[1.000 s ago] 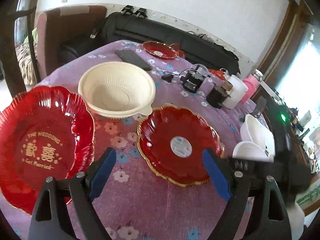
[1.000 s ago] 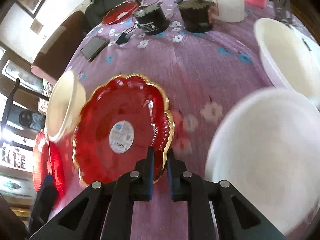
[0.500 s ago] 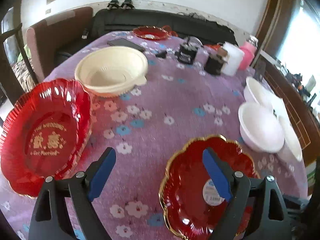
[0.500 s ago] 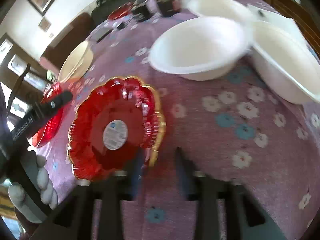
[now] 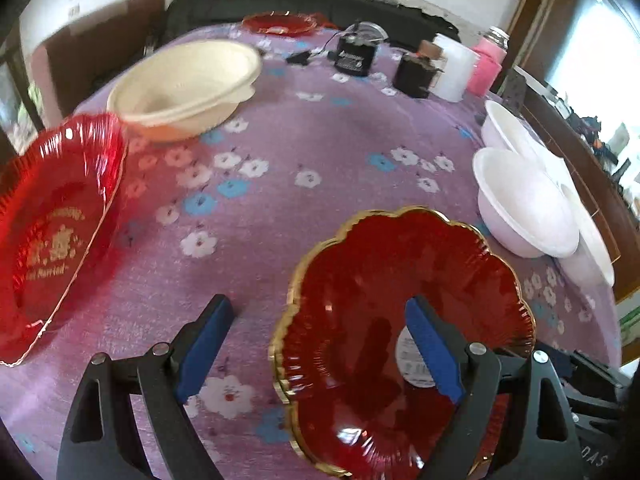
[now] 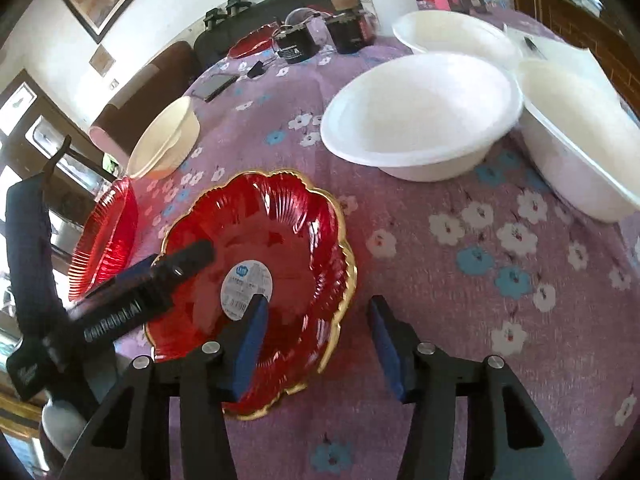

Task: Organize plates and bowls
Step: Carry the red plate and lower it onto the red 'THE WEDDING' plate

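1. The left gripper [image 5: 316,344] is hovering with its fingers spread wide, gripping nothing; one blue pad is sitting over the gold-rimmed red plate [image 5: 404,320], the other over the purple tablecloth [image 5: 304,136].
2. The right gripper [image 6: 316,344] is standing released too, its fingers straddling the near edge of the same plate [image 6: 280,240] without pinching it.
3. The plate is resting on the cloth at the near side, a white sticker at its centre.
4. A white bowl [image 6: 420,108] is sitting just beside the plate.
5. A cream bowl [image 5: 184,80] and a lettered red plate [image 5: 52,232] are lying to the left, well apart from it.
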A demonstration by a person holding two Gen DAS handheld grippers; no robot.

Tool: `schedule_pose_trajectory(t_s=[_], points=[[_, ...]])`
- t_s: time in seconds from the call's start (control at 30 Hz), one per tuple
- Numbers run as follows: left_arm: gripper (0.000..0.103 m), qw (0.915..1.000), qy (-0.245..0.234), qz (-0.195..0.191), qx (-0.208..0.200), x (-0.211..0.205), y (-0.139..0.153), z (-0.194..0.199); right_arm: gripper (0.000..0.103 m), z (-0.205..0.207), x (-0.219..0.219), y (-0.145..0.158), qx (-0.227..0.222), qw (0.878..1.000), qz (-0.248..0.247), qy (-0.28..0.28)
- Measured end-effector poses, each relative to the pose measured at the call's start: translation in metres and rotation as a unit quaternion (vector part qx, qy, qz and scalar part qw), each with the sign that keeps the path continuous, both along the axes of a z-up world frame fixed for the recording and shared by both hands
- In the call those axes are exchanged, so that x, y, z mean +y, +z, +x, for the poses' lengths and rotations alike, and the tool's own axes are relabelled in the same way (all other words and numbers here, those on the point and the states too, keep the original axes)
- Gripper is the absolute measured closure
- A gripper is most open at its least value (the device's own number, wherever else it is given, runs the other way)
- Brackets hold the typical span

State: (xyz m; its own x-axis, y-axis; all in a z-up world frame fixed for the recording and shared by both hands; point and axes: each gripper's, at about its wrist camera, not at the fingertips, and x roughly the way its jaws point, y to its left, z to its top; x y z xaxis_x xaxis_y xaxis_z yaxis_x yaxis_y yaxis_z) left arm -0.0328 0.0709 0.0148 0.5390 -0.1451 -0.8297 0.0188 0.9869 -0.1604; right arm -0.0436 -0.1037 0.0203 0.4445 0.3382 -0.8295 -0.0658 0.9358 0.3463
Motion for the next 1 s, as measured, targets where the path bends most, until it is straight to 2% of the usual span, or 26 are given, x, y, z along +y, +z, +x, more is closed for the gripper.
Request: schedule_pose_trajectory(t_s=[0.03, 0.1, 0.13, 0.17, 0.2, 0.27, 0.3, 0.37, 0.63, 1.0], points=[[0.016, 1.0000, -0.006, 0.003, -0.002, -0.004, 0.000, -0.001, 0.051, 0.001, 0.002, 0.000, -0.002, 1.000, -0.005, -0.001], [0.029, 0.9998, -0.014, 0.010, -0.007, -0.011, 0.001, -0.004, 0.059, 0.002, 0.005, 0.000, -0.005, 1.000, -0.014, -0.003], [0.049, 0.9996, -0.014, 0.022, -0.009, -0.013, 0.002, -0.004, 0.069, 0.001, 0.005, -0.001, -0.005, 1.000, -0.014, -0.003], [0.065, 0.9990, -0.008, 0.044, -0.007, -0.014, 0.001, -0.004, 0.071, 0.000, 0.005, -0.001, -0.008, 1.000, -0.021, -0.009], [0.070, 0.9987, -0.004, 0.050, -0.009, -0.012, 0.003, -0.005, 0.073, -0.001, 0.003, -0.001, -0.010, 0.999, -0.027, -0.017], [0.078, 0.9997, 0.000, 0.026, -0.001, -0.001, 0.005, -0.005, 0.084, -0.002, -0.002, -0.003, -0.010, 0.999, -0.021, -0.028], [0.079, 0.9999, 0.005, 0.015, 0.002, 0.005, 0.008, -0.007, 0.086, -0.002, -0.005, -0.003, -0.008, 1.000, -0.007, -0.028], [0.083, 0.9997, 0.009, 0.020, -0.005, 0.008, 0.014, -0.012, 0.088, -0.003, -0.007, -0.004, -0.006, 0.999, 0.016, -0.027], [0.085, 0.9975, 0.027, 0.033, -0.055, 0.016, 0.044, -0.038, 0.088, -0.017, 0.000, 0.019, -0.049, 0.998, 0.026, -0.020], [0.085, 0.9929, 0.039, 0.023, -0.110, 0.032, 0.080, -0.061, 0.088, -0.032, 0.014, 0.059, -0.095, 0.995, 0.025, -0.002]])
